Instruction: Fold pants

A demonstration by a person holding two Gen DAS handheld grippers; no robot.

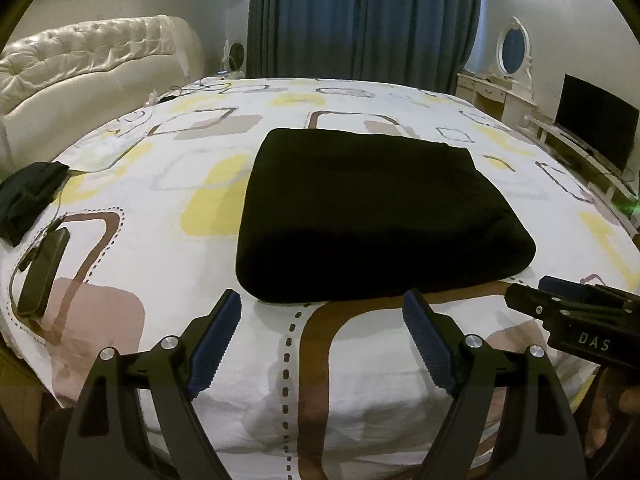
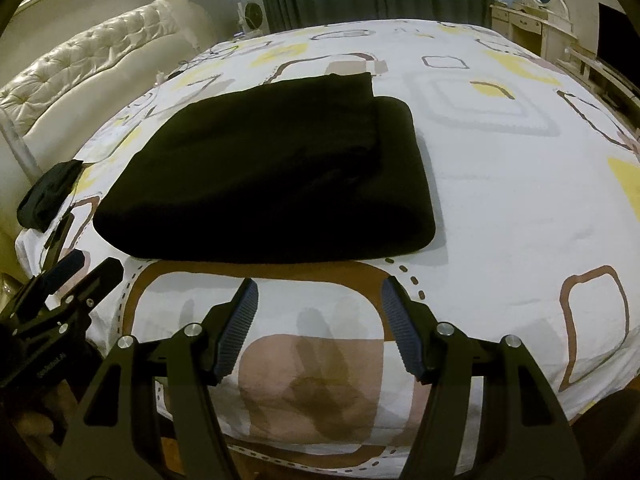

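Note:
Black pants [image 1: 372, 216] lie folded into a thick rectangle on the patterned bed sheet [image 1: 168, 264]; in the right wrist view the pants [image 2: 272, 176] show an upper layer folded over a wider lower one. My left gripper [image 1: 320, 304] hovers open just in front of the near edge of the pants, nothing between its blue pads. My right gripper [image 2: 318, 286] is open too, apart from the near edge, empty. The right gripper's [image 1: 568, 300] fingers appear at the right of the left wrist view. At the lower left of the right wrist view is the left gripper [image 2: 92, 264].
A dark phone-like device [image 1: 42, 272] with a cable and a small black pouch [image 1: 28, 196] lie at the bed's left side. A tufted cream headboard [image 1: 80, 60] stands at the left, blue curtains [image 1: 360, 16] behind, a dresser with mirror [image 1: 508, 80] and a TV [image 1: 596, 132] to the right.

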